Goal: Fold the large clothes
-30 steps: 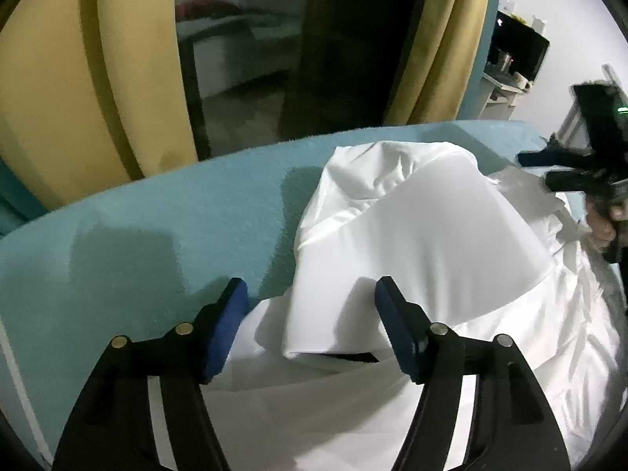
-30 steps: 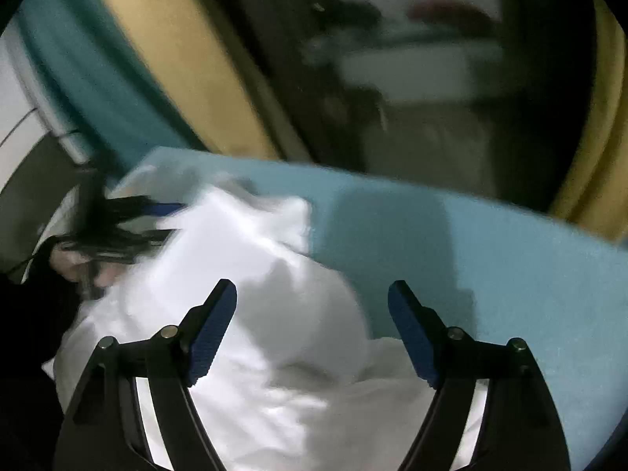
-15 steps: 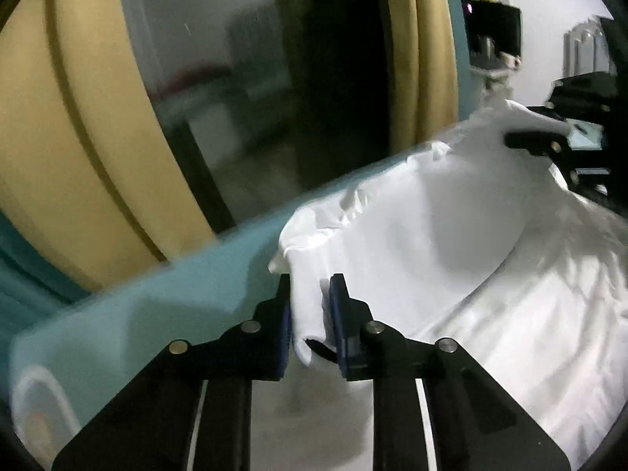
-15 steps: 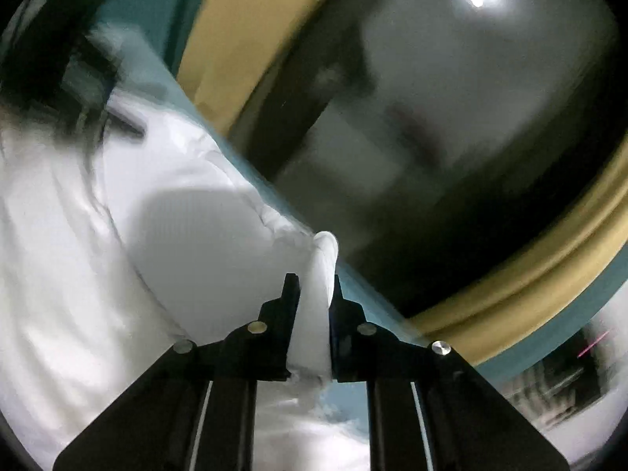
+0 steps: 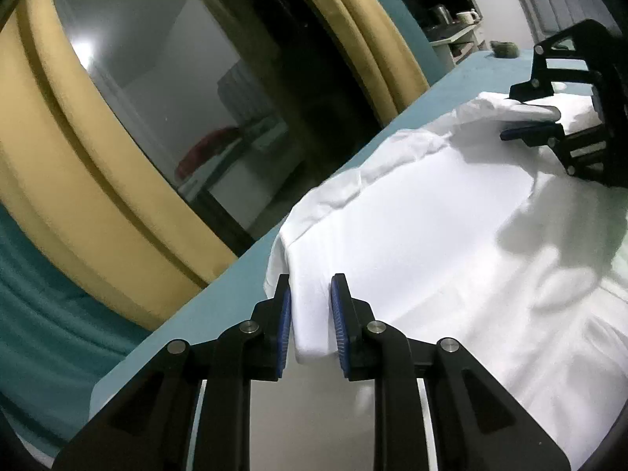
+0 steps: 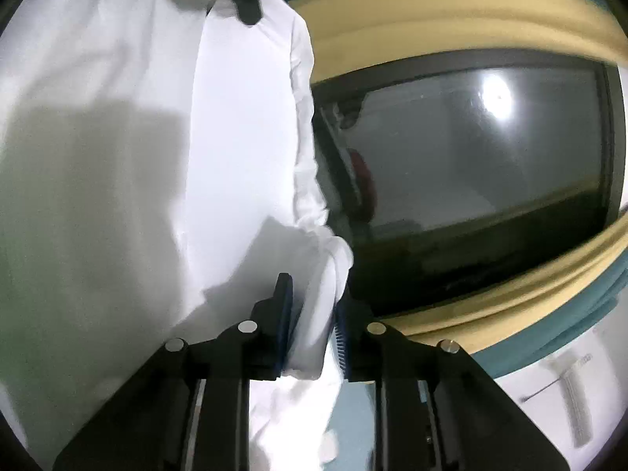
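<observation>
Both ends of the large white cotton garment [image 5: 431, 212] sat clenched in your jaws, left gripper [image 5: 311, 310] and right gripper [image 6: 314, 306], so its edge stretched taut above the teal bed [image 5: 219, 306], probably for folding over.

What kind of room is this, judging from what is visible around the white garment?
Probably a bedroom or a similar room at home. The white garment lies on a teal padded surface, perhaps a bed; yellow curtains frame a dark window; a shelf at the back holds a kettle and a mug.
</observation>
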A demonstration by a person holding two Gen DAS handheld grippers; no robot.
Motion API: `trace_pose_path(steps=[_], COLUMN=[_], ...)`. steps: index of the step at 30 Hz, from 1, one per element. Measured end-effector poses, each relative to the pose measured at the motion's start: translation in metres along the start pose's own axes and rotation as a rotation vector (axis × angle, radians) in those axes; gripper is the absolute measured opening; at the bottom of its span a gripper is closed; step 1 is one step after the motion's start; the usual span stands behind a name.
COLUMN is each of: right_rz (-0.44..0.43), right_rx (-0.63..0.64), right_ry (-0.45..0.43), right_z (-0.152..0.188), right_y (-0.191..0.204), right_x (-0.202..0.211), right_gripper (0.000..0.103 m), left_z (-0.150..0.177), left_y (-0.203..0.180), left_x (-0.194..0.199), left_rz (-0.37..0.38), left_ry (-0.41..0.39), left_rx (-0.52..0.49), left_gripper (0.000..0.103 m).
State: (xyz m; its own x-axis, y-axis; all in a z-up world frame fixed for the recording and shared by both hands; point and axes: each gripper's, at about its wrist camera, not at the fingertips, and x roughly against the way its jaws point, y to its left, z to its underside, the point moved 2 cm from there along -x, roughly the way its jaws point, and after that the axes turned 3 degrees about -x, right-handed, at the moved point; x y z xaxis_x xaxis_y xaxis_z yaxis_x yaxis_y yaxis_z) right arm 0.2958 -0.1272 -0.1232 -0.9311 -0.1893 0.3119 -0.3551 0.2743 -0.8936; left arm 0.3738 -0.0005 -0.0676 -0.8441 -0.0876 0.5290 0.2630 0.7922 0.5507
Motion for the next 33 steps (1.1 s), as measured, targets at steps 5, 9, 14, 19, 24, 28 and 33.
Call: trace_pose_path(steps=[5,9,14,19,24,28,33], right_rz=[-0.199,-0.380,-0.443,-0.288,-0.121,-0.103,-0.176], right_rx=[-0.248,-0.457,-0.492,-0.351,-0.191,-0.037,-0.025], right_ry=[0.057,0.063,0.066,0.042,-0.015,-0.024,0.005], right_z=[0.008,0.019,0.020,0.023,-0.002,-0.005,0.008], right_y=[-0.026,-0.048,-0.053,-0.043,-0.034,-0.010,-0.002], right_x=[0.028,0.047,0.068,0.079,0.084,0.080,0.086], right_gripper=[0.021,0.020,0.018,0.016,0.014,0.014,0.019], left_z=[0.013,0.030,0.048,0.059,0.055,0.048,0.053], left_y=[0.004,0.007,0.004,0.006,0.009,0.017,0.031], left_x=[0.027,0.044,0.061,0.074,0.066,0.073,0.082], left_rz=[0.027,0.072,0.093,0.099,0.105,0.126,0.199], left_ry=[-0.007,0.006,0.020,0.005,0.018,0.016,0.020], left_rx=[0.071,0.108,0.118,0.142,0.146,0.186,0.272], left_gripper=[0.022,0.018,0.018,0.010,0.009,0.009,0.033])
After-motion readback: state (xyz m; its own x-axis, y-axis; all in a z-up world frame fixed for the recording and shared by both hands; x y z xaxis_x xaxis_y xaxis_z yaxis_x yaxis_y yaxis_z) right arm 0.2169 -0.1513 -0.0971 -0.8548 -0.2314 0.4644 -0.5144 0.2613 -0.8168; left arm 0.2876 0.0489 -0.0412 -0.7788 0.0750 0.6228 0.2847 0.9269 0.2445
